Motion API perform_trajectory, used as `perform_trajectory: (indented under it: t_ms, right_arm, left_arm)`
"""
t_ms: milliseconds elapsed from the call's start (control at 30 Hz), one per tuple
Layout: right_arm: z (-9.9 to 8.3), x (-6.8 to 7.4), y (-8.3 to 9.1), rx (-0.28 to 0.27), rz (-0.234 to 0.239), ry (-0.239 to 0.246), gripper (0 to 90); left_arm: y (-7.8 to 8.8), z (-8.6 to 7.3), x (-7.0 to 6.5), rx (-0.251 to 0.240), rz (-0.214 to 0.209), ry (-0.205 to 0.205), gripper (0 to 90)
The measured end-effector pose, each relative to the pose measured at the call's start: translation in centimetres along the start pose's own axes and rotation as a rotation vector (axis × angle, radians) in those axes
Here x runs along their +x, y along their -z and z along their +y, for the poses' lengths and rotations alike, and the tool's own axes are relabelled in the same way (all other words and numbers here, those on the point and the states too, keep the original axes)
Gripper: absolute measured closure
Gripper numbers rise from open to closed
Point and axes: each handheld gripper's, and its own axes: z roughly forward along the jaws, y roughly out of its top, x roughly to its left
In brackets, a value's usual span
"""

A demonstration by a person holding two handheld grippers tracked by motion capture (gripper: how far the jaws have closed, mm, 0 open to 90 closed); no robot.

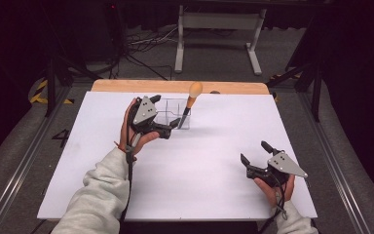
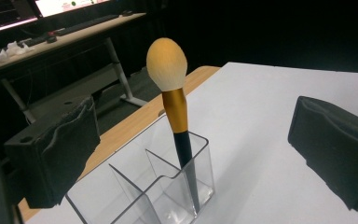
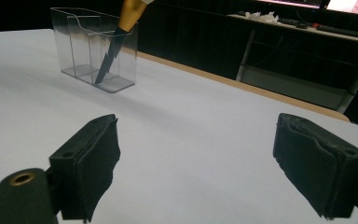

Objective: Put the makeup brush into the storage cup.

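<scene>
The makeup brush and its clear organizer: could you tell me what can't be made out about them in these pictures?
- Makeup brush: its head is cut off by the top edge in the right gripper view.
- Clear organizer: its near wall is hidden behind the left gripper in the high view; its base is cut off by the bottom edge in the left gripper view.

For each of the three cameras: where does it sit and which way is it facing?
High view: above the person's side, looking forward and down at the white table; both forearms, left gripper and right gripper show.
Left gripper view: on the left gripper, facing the makeup brush in the clear organizer.
Right gripper view: on the right gripper, low over the table.
All share brush and organizer.
</scene>
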Motion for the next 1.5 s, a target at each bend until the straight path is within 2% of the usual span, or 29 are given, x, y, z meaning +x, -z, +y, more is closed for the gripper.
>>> perform_trajectory:
  t_ms: [700,1033,1133,1333,1500]
  right_arm:
    - [0.0,0.1,0.0,0.0,0.006,0.006,14.6]
    - [0.0,0.1,0.0,-0.005,0.019,0.004,14.0]
    - [0.0,0.1,0.0,-0.005,0.018,0.003,13.9]
    - [0.0,0.1,0.0,-0.005,0.02,0.006,13.9]
    - [0.0,0.1,0.0,-0.005,0.02,0.006,13.9]
  left_arm:
    - [2.3,-1.0,0.2,-0.013,0.013,-0.018,2.8]
    - [3.5,-1.5,-0.2,-0.012,0.003,-0.028,2.8]
    - [4.0,-1.7,-0.4,-0.025,0.011,-0.028,3.1]
    - [4.6,-2.0,-0.9,-0.014,0.008,-0.047,3.1]
    - [5.1,-2.4,-1.1,-0.019,0.006,-0.038,3.4]
